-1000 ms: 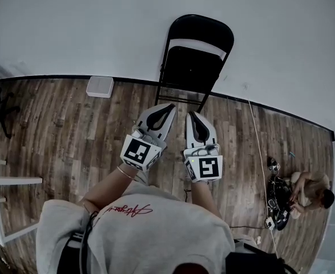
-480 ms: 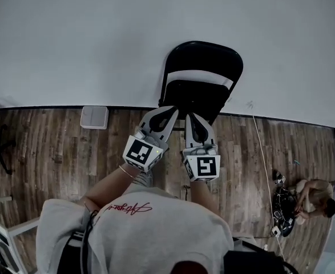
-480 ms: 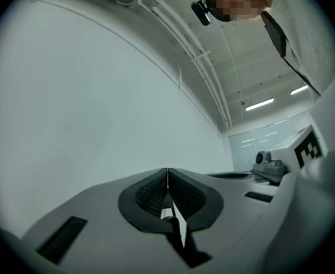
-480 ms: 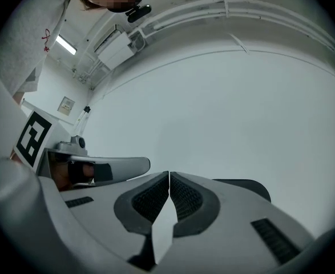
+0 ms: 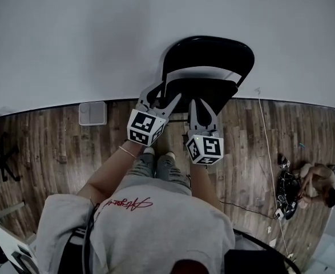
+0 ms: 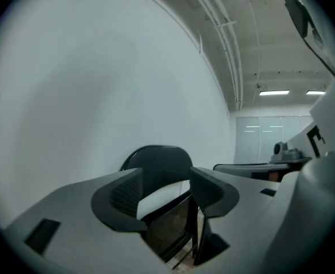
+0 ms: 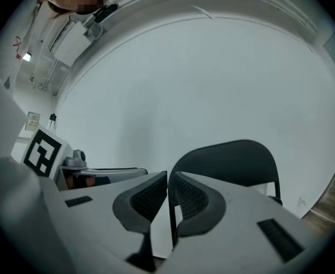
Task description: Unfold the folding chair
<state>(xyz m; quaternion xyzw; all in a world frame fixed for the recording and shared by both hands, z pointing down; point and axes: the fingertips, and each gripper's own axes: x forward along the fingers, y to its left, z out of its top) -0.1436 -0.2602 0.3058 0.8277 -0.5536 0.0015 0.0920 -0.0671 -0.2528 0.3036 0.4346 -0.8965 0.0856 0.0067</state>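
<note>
Plain white wall [image 5: 99, 39] up top, meeting dark wood-plank floor [image 5: 53, 147] along a black baseboard [image 5: 41, 108], with a small white box [image 5: 92, 113] at the floor's wall edge. By the floor's right edge a person [image 5: 318, 184] crouches beside dark gear [image 5: 286, 190]. Ceiling strip lights [image 6: 275, 92] glow overhead.

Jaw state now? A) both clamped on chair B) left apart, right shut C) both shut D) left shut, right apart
B: on the left gripper the jaws have just been opening and stand apart, the chair only showing through the gap; on the right gripper they sit together, empty.
</note>
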